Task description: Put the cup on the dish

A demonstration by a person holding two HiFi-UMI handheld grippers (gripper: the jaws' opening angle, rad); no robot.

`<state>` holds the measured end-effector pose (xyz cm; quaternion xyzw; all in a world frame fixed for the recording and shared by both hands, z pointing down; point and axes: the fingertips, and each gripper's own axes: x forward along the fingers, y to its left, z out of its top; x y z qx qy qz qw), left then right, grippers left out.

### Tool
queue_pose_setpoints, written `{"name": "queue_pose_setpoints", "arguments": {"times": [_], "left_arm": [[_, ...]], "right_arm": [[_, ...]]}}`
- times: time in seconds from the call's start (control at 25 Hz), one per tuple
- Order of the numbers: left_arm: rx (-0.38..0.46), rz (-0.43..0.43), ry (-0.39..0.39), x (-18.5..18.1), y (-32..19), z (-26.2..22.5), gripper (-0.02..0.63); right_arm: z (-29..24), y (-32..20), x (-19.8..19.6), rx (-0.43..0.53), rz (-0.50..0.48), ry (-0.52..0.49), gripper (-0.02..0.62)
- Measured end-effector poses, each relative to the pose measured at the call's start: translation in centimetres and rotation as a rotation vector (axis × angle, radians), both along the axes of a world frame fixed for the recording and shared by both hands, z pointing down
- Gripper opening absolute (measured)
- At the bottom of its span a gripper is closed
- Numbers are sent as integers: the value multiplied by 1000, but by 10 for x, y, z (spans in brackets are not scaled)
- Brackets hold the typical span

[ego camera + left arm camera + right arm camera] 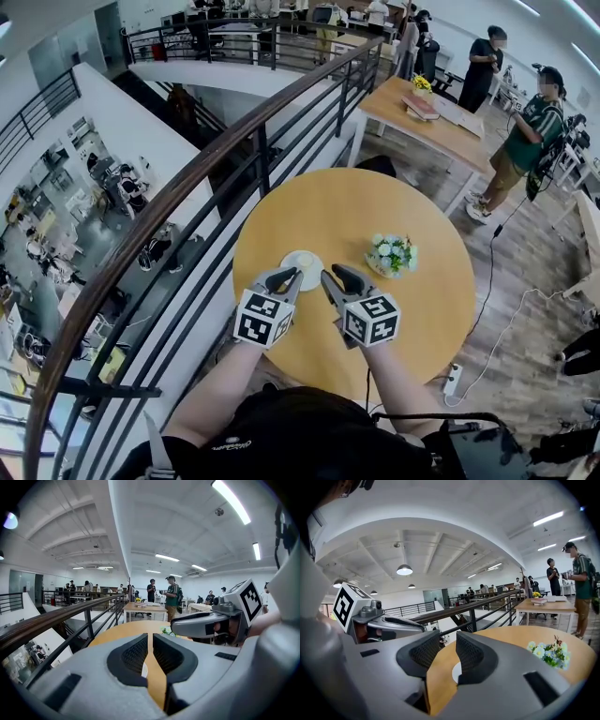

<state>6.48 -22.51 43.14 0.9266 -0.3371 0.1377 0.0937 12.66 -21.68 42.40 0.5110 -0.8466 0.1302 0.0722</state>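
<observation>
A white dish (302,266) lies on the round wooden table (412,309), just beyond both grippers. Something pale sits in its middle; whether that is the cup is too small to tell. My left gripper (289,276) is at the dish's near left edge, my right gripper (331,276) at its near right. Both are shut with nothing between the jaws. In the left gripper view the jaws (150,649) stand together with a sliver of dish (144,670) below them. The right gripper view shows its jaws (447,651) together and the dish (456,672) behind them.
A small bunch of white flowers (390,253) stands right of the dish. A dark railing (187,187) curves along the table's left side over a drop to a lower floor. Several people and a long table (427,117) are at the back right.
</observation>
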Motion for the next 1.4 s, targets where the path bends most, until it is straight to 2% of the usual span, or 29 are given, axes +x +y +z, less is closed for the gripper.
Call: {"name": "queue_pose_setpoints", "arguments": {"times": [0.52,1.4], "left_arm": [[-8,-7,-9,-3,1,5,35],[-31,-9,-20,7,-4,20,35]], "right_arm": [[14,8,-15,-40,-63,12,110],[30,5,-9,-64,-72,-1,106]]}}
